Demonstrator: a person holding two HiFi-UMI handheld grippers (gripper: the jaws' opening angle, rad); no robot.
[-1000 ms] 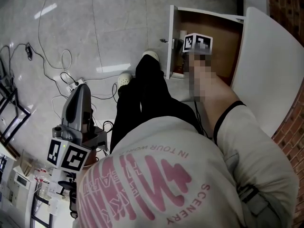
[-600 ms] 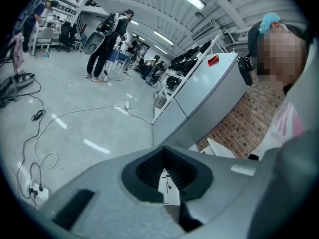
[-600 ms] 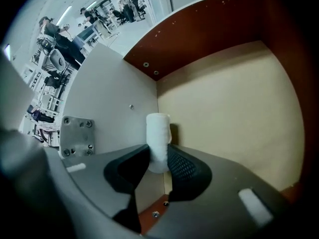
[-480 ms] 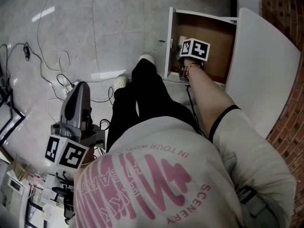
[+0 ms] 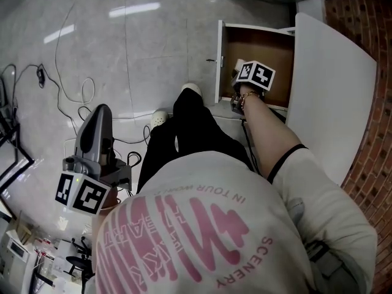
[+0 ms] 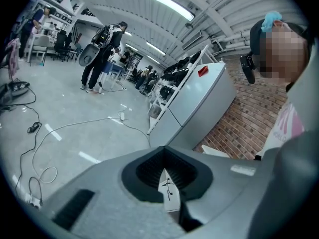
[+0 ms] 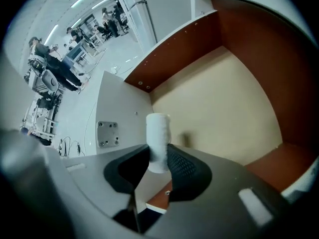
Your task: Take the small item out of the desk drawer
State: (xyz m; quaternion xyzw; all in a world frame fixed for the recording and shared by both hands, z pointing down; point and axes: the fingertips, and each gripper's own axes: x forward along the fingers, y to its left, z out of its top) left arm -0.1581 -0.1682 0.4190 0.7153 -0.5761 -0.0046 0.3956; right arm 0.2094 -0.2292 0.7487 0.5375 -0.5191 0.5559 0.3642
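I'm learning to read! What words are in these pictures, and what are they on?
"IN TOUR WOR": on the person's shirt, cut off by a fold.
"SCENERY": pink, same shirt.
Big pink letters on the shirt: only partly in view, unreadable.
Red label on the white cabinet: too small to read.

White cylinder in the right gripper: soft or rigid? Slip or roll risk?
Probably light and slightly soft: the white cylinder has a fuzzy, pitted surface like foam or rolled tissue, yet stands out of the right gripper without sagging. That rough surface likely resists slipping in the grip. Being round-sided, it may roll if laid on its side.
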